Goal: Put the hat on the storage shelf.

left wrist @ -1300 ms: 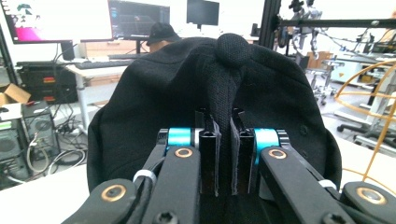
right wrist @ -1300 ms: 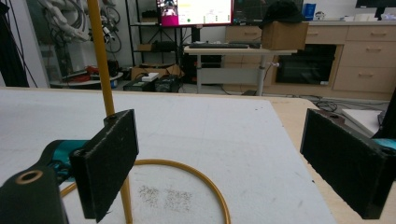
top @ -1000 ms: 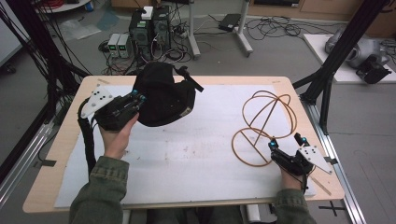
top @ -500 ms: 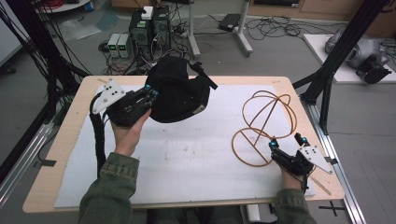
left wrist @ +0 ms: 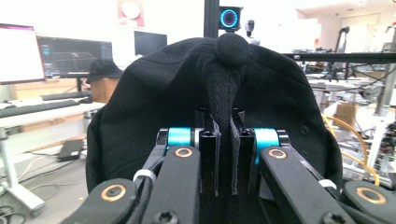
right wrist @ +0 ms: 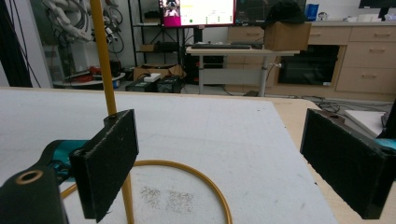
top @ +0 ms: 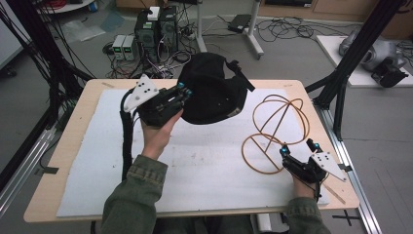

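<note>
Your left gripper (top: 182, 92) pinches a fold of the black cap (top: 214, 87), held above the table's (top: 73, 146) far edge; it looks soft and light, so grip a seam or the brim; your right gripper (top: 298, 152) sits spread beside the stiff wire stand (top: 277, 124).

White mat (top: 204, 165) covers the wooden table (top: 78, 126).
</note>
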Tool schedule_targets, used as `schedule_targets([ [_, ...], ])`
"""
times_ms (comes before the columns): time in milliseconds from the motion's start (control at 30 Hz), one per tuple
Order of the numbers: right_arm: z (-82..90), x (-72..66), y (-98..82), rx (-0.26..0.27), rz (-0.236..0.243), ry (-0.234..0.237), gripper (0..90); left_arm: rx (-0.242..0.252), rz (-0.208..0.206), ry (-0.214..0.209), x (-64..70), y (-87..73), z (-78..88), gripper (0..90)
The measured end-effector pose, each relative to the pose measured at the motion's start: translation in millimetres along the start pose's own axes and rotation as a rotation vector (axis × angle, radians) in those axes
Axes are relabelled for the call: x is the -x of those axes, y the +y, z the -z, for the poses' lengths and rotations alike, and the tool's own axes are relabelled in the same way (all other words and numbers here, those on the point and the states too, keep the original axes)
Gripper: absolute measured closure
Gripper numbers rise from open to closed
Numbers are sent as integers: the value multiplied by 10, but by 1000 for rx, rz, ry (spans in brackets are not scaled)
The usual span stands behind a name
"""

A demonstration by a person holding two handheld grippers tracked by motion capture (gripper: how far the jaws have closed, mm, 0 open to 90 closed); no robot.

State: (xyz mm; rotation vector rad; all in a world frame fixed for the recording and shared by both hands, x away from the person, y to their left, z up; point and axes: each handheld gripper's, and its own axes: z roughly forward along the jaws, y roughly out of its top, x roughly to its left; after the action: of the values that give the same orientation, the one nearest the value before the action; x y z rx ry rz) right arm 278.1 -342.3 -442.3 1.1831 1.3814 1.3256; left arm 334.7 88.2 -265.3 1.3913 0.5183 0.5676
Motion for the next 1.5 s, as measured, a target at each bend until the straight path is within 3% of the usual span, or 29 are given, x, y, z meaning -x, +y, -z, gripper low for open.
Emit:
schedule_targets([
  [233, 14, 44, 4, 8, -24, -13, 106, -5, 5, -34, 89, -27, -195, 847],
  [767, 3, 15, 2, 3, 3, -5, 106, 10, 22, -132, 332, -29, -623, 847],
  [1067, 22, 65, 0, 3, -8, -14, 106, 3, 8, -168, 502, 26, -858, 847],
  [1500, 16, 61, -2, 6, -13, -10, 106, 13, 21, -223, 706, 63, -1159, 846],
])
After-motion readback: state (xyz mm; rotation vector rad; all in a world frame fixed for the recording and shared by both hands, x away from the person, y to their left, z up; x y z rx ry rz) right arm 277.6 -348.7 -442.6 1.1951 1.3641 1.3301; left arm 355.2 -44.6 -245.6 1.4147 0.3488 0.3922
